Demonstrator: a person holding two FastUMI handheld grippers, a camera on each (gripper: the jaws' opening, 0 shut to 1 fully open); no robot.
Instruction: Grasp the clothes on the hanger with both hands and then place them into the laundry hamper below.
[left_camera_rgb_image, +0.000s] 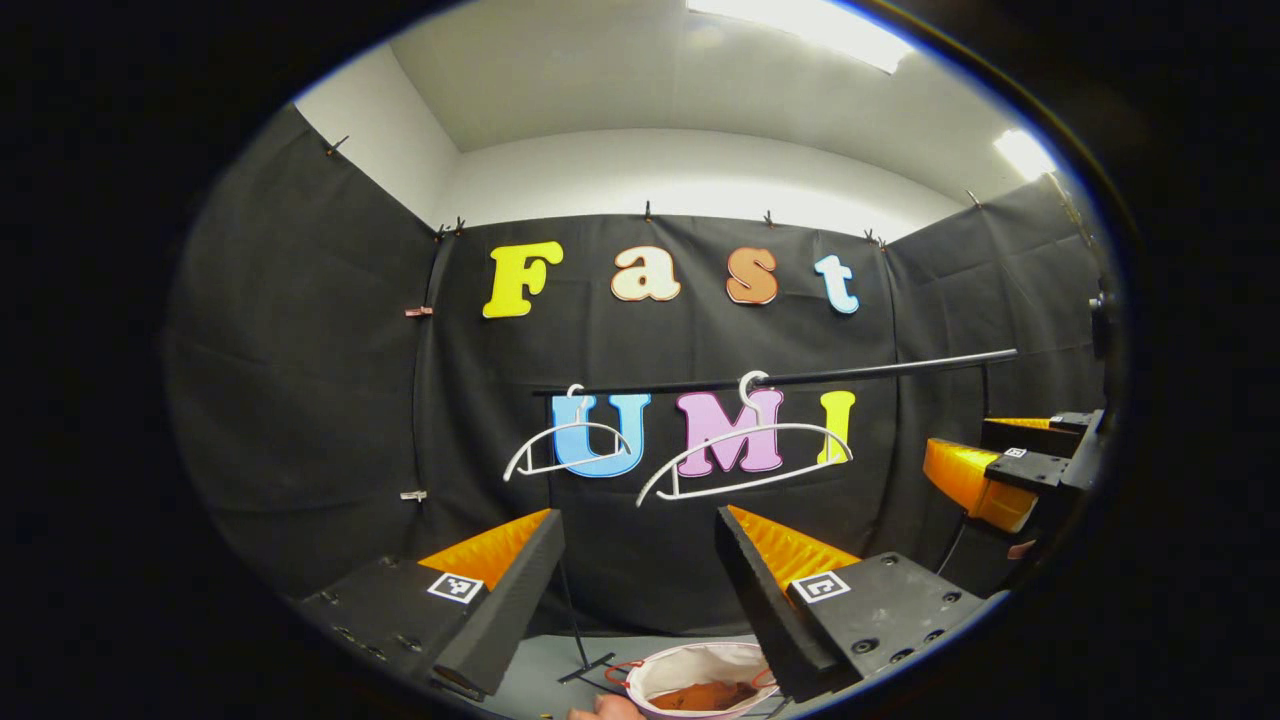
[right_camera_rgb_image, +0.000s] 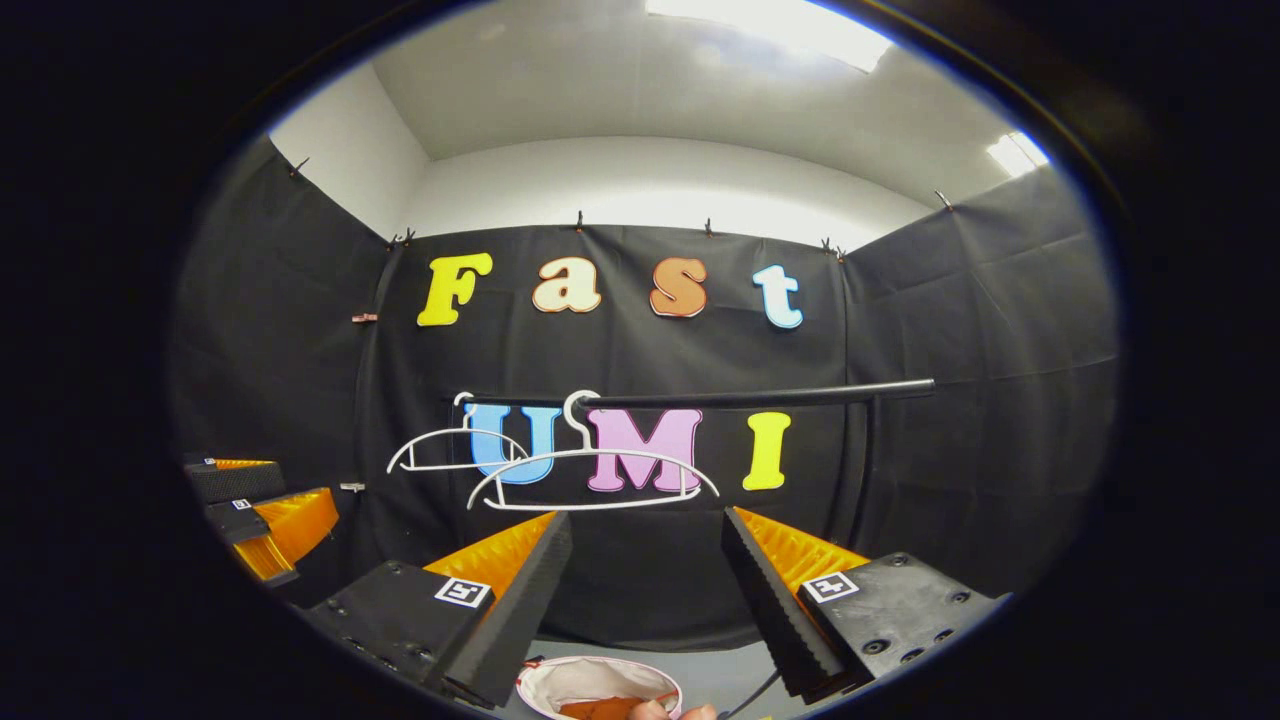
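Observation:
Two bare white hangers (left_camera_rgb_image: 745, 450) (right_camera_rgb_image: 590, 475) hang on a black rail (left_camera_rgb_image: 800, 378) (right_camera_rgb_image: 720, 398) in front of the wall. Below stands a white laundry hamper (left_camera_rgb_image: 700, 672) (right_camera_rgb_image: 590, 680) with a rust-coloured garment (left_camera_rgb_image: 705, 695) (right_camera_rgb_image: 600, 708) lying inside it. My left gripper (left_camera_rgb_image: 640, 590) is open, raised above the hamper, nothing between its fingers. My right gripper (right_camera_rgb_image: 645, 590) is open too and also holds nothing. The right gripper (left_camera_rgb_image: 1000, 470) shows at the right edge of the left gripper view; the left gripper (right_camera_rgb_image: 255, 510) shows at the left of the right gripper view.
The rail's stand foot (left_camera_rgb_image: 585, 668) rests on the grey floor beside the hamper. A person's hand (left_camera_rgb_image: 605, 708) shows at the bottom edge near the hamper's rim. Black cloth walls close the booth on three sides.

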